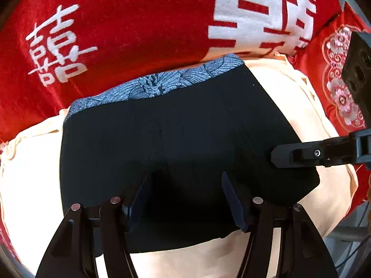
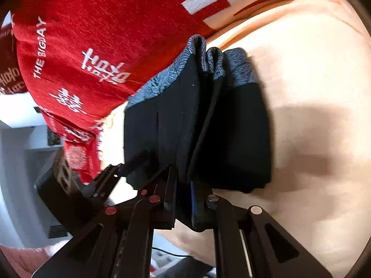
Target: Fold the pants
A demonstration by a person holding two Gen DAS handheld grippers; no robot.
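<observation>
Here are the black shorts with the blue-grey patterned waistband [image 1: 176, 139], lying on a pale cream sheet [image 1: 296, 106] spread over the bed. Behind them sits a plush red blanket with white characters [image 1: 116, 27], and off to the right a red cushion with pink floral embroidery [image 1: 340, 88].

From the left wrist view, the left gripper [image 1: 185, 192] hangs over the near hem of the shorts, jaws standing apart with only dark fabric showing below them; the blue pads [image 1: 234, 203] press on nothing. It is released, holding nothing. The right gripper [image 1: 276, 157] comes in from the right side of that view, its black finger reaching onto the right edge of the shorts.

Over to the right wrist view: the right gripper [image 2: 184, 199] is clenched on a fold of the black fabric, the cloth pinched tight between its fingers. One side of the shorts stands lifted in a ridge, the waistband bunched in pleats at the far end, while the rest lies flat on the cream sheet. The left gripper [image 2: 129, 162] shows at the left, by the other edge of the shorts.
</observation>
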